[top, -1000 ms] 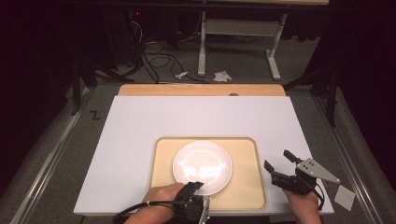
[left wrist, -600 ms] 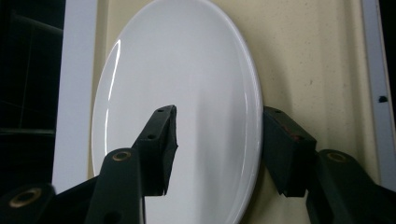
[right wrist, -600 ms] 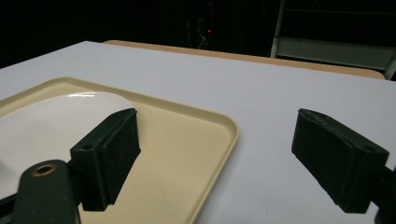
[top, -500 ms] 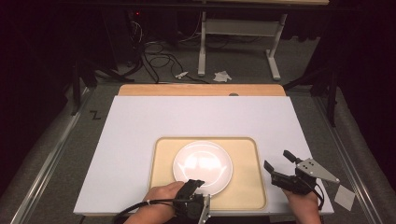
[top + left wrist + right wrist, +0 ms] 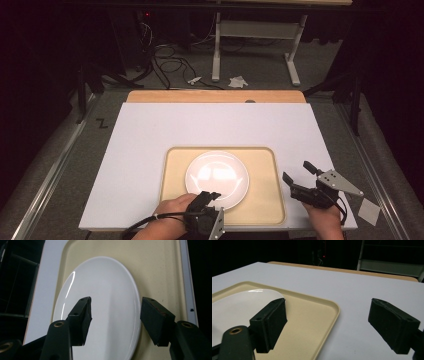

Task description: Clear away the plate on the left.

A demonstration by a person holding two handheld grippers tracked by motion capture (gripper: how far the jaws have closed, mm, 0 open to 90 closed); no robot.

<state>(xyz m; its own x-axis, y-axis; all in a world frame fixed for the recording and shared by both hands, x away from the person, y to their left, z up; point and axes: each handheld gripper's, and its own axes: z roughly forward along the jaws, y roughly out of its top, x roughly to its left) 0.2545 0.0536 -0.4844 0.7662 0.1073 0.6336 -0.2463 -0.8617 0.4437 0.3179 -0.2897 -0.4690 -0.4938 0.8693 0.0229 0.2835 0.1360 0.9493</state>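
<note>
Nearest the table's front edge, left gripper (image 5: pixel 210 198) poised at the white plate's (image 5: pixel 217 174) near rim, jaws just widening and spread to either side of that rim, pressing nothing. Plate resting flat in the middle of a beige tray (image 5: pixel 260 200). Off the tray's right edge, over the white tabletop (image 5: pixel 150 135), right gripper (image 5: pixel 296 176) spread wide, empty, well apart from the plate.
</note>
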